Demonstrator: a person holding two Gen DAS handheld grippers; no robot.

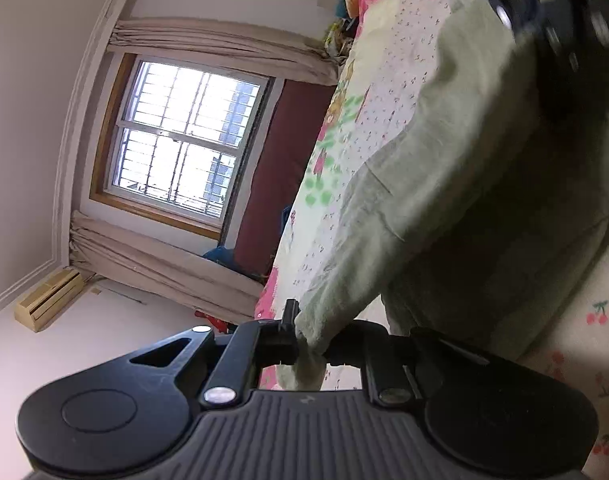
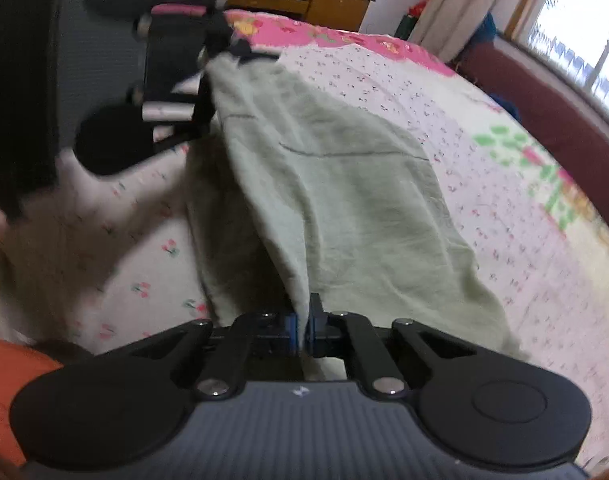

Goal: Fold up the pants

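The pants are pale sage green, soft and slightly fuzzy, with a thin dark stitched seam running across the cloth. They hang stretched between the 2 grippers above the bed, sagging in loose folds, with their lower edge resting on the floral sheet.

The right gripper has its fingers clamped together on a thin edge of the fabric, which passes straight down between the blue pads. The left gripper is rolled onto its side and pinches a bunched corner of the pants; its fingers are closed on that thicker wad of cloth. From the right wrist view the left gripper shows at the far upper corner of the garment, blurred.

The sheet is white with small cherries and a pink flowered border. A barred window with beige curtains stands beyond the bed.
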